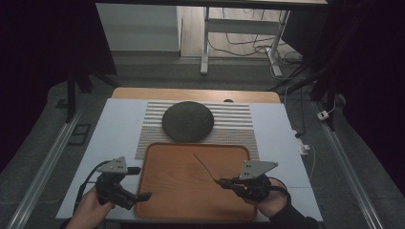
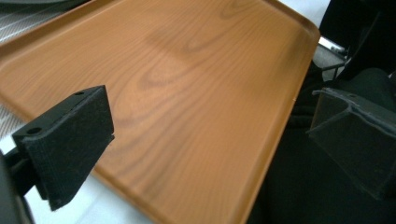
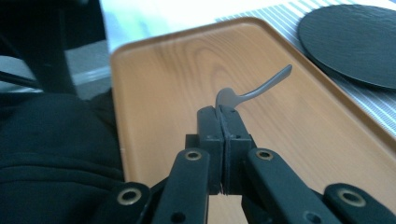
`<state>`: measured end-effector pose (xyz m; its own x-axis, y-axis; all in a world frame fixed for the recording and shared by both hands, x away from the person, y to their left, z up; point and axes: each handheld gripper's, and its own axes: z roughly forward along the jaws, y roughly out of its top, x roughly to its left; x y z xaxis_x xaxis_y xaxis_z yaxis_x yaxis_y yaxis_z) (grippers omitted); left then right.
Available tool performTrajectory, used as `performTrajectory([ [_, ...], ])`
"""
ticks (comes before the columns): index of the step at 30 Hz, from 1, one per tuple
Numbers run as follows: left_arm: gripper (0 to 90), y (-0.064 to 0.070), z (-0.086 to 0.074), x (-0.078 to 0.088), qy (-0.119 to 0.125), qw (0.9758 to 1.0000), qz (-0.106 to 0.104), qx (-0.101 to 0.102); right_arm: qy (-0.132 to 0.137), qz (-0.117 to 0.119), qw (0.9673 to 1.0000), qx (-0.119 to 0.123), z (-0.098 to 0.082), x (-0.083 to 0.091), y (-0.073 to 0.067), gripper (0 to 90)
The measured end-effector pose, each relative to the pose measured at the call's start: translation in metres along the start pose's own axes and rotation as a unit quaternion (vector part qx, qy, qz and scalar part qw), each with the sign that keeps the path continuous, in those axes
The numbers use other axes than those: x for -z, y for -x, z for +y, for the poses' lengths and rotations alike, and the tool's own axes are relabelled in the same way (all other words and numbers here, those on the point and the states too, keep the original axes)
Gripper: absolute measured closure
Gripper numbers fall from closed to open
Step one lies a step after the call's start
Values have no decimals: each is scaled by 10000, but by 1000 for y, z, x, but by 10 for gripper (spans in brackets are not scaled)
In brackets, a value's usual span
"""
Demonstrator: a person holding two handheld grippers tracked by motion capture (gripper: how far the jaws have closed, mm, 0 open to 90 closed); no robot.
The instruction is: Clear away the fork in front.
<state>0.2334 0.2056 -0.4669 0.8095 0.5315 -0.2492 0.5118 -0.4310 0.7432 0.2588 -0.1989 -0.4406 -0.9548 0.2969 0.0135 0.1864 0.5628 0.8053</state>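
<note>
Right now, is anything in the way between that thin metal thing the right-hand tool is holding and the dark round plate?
Nothing visible. The right gripper is shut on the metal utensil above the wooden tray; only bare tray and its far rim lie before the dark round plate.

Both grippers are black, the left gripper point(image 1: 138, 183) and right gripper point(image 1: 220, 182) each topped by a grey three-cornered plate with small holes, trailing a black cable, with brass-ringed pivot screws, and the right arm wears a black sleeve point(image 1: 292, 218).
</note>
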Motion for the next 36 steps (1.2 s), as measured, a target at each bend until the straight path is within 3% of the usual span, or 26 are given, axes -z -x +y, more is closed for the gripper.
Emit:
performTrajectory([
  [1, 0, -1, 4, -4, -40, 10000, -20, -37, 78, 147, 9999, -29, 0, 0, -2, 890],
  [8, 0, -3, 33, -33, -381, 9974, 56, -601, 186, 492, 9986, 7, 1, 0, -7, 891],
  [12, 6, -4, 47, -48, -560, 9938, -65, -954, 259, 771, 9967, 30, 3, 0, -8, 891],
  [17, 6, -3, 59, -64, -750, 9865, -265, -1432, 264, 1126, 9931, 166, 8, -3, -13, 891],
  [22, 34, 2, 68, -81, -949, 9767, -507, -1856, 257, 1376, 9899, 222, 11, -5, -15, 891],
  [24, 75, 5, 70, -85, -1048, 9707, -538, -2095, 289, 1482, 9882, 241, 13, -5, -16, 890],
  [27, 231, 9, 72, -90, -1181, 9617, -672, -2381, 271, 1597, 9863, 303, 14, -5, -17, 890],
  [28, 353, 10, 73, -91, -1221, 9596, -733, -2425, 228, 1675, 9849, 372, 15, -5, -18, 890],
  [29, 353, 10, 74, -91, -1274, 9564, -823, -2495, 228, 1675, 9849, 372, 15, -5, -18, 890],
  [31, 436, 12, 74, -92, -1337, 9507, -945, -2634, 204, 1744, 9834, 445, 16, -5, -18, 890],
  [34, 609, 16, 74, -92, -1415, 9411, -1102, -2866, 120, 1825, 9818, 515, 16, -6, -17, 890],
  [36, 643, 18, 74, -93, -1455, 9354, -1178, -3001, 99, 1854, 9813, 498, 16, -6, -17, 890],
])
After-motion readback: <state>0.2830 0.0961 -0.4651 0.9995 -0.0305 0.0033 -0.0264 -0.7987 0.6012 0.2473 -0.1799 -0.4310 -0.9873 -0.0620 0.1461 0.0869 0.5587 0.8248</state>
